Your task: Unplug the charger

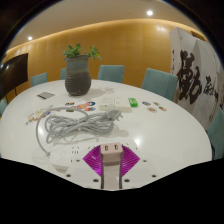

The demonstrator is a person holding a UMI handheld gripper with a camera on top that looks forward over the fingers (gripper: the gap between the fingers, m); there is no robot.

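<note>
Pinching the white charger [110, 153], the gripper [110, 165] has both pink pads pressed on it at 6 o'clock of the round table [170, 135]. Power strip [66, 153] lies at 9 o'clock. Extraction seems underway; next, pull straight back.

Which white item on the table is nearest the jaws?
The charger: it sits between the jaws, both pink pads pressing its sides; the coiled white cable lies beyond them, toward the potted plant.
</note>
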